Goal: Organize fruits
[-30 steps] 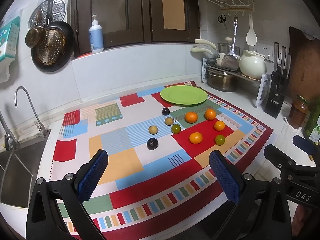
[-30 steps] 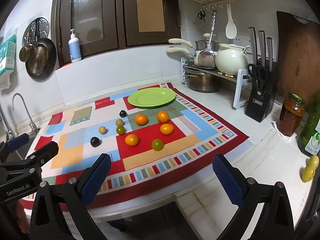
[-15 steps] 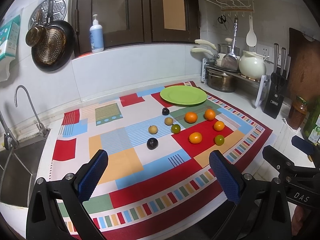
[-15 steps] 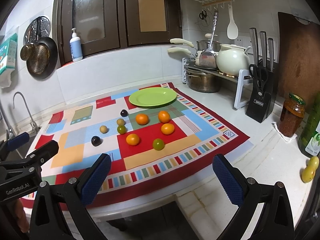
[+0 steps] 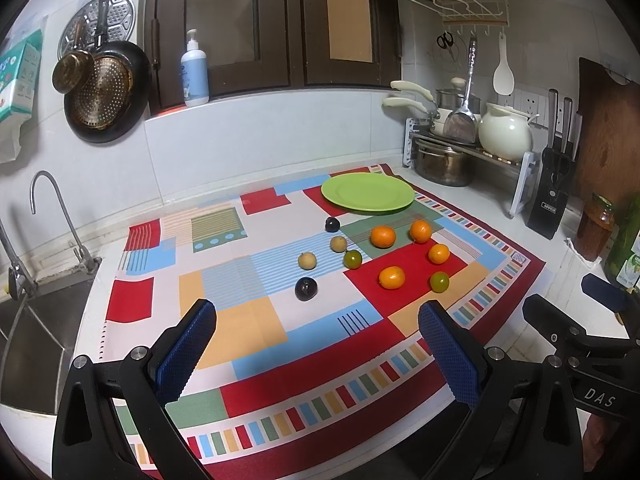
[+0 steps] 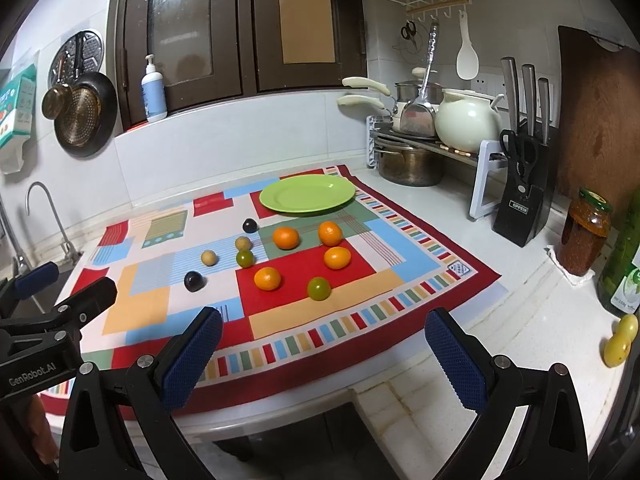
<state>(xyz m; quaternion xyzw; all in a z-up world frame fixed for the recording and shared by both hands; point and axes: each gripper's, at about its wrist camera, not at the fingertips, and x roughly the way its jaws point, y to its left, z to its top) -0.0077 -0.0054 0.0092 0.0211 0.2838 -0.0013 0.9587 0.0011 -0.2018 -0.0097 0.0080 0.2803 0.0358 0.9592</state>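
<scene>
Your left gripper point(image 5: 316, 354) is spread wide with nothing between its blue pads point(image 5: 186, 354), held over the near edge of the mat point(image 5: 256, 360); your right gripper point(image 6: 320, 360) is spread just as wide and empty, at the counter's front edge with the mat's near right border ahead of it. Straight ahead of your left gripper lies a dark plum point(image 5: 306, 289), and beyond it two tan fruits point(image 5: 307, 260), a green one point(image 5: 352, 259) and a second plum point(image 5: 332, 224). Ahead and to its right sit four oranges point(image 5: 392, 277) and another green fruit point(image 5: 439, 281), all apart from one another on the mat. Farthest out, at the mat's back edge, is the green plate point(image 5: 367, 193), holding no fruit. Far to your right gripper's right, a yellow fruit point(image 6: 618, 342) lies on the bare counter beside a green bottle point(image 6: 622, 276).
</scene>
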